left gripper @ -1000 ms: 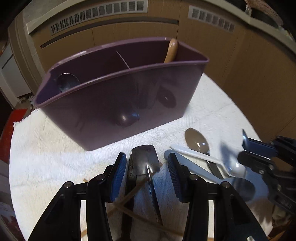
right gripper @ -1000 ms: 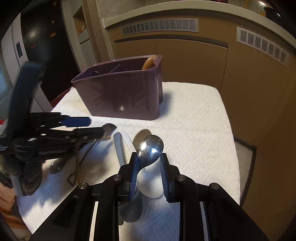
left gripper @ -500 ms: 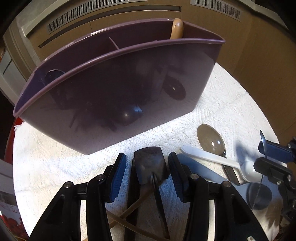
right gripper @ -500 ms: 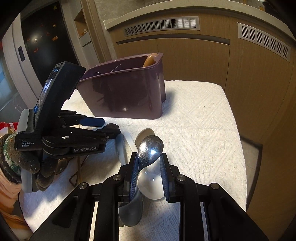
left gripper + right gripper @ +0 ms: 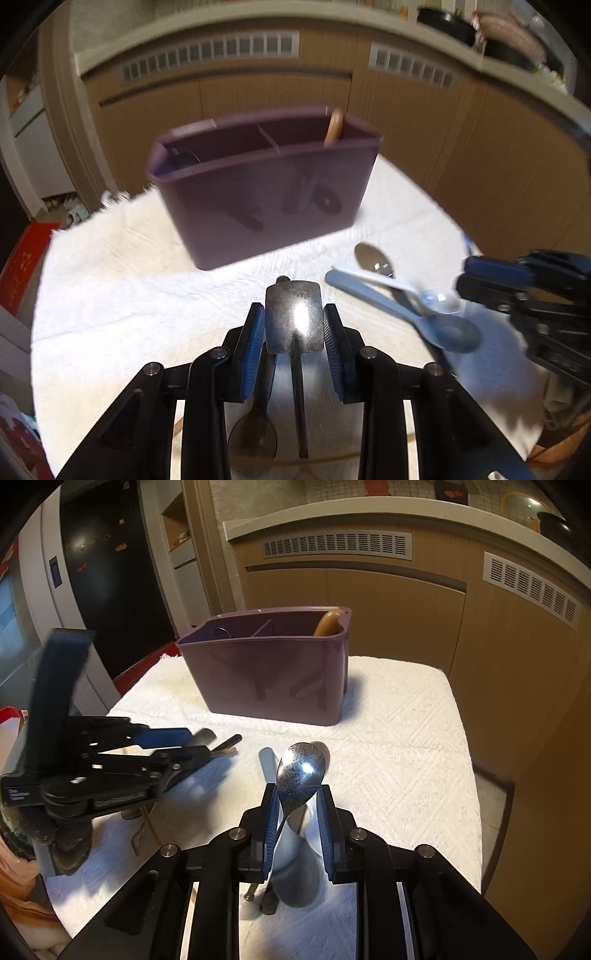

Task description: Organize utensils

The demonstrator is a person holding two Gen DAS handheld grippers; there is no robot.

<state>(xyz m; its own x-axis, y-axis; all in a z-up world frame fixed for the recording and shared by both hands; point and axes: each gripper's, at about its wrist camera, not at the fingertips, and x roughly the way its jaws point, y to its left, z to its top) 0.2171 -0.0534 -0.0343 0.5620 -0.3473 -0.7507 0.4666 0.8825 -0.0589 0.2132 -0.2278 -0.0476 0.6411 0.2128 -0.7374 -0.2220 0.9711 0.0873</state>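
Observation:
A purple divided utensil caddy [image 5: 266, 192] [image 5: 273, 675] stands on a white towel; a wooden handle [image 5: 334, 127] sticks out of its right compartment. My left gripper [image 5: 294, 321] is shut on the flat metal handle end of a utensil [image 5: 294, 317] and holds it above the towel, in front of the caddy. It shows at the left of the right wrist view [image 5: 184, 746]. My right gripper [image 5: 298, 805] is shut on a metal spoon [image 5: 301, 771], bowl pointing up. A white spoon [image 5: 384, 284], a pale blue spoon [image 5: 436, 325] and a metal spoon [image 5: 373, 258] lie on the towel.
The towel [image 5: 399, 738] covers a small table whose right edge drops off by wooden cabinets [image 5: 399, 602]. A dark spoon [image 5: 255, 435] and thin sticks lie on the towel below my left gripper. A red box [image 5: 18, 266] sits on the floor at left.
My left gripper has closed on the flat metal handle and lifted back from the caddy. My right gripper has kept its spoon and barely moved.

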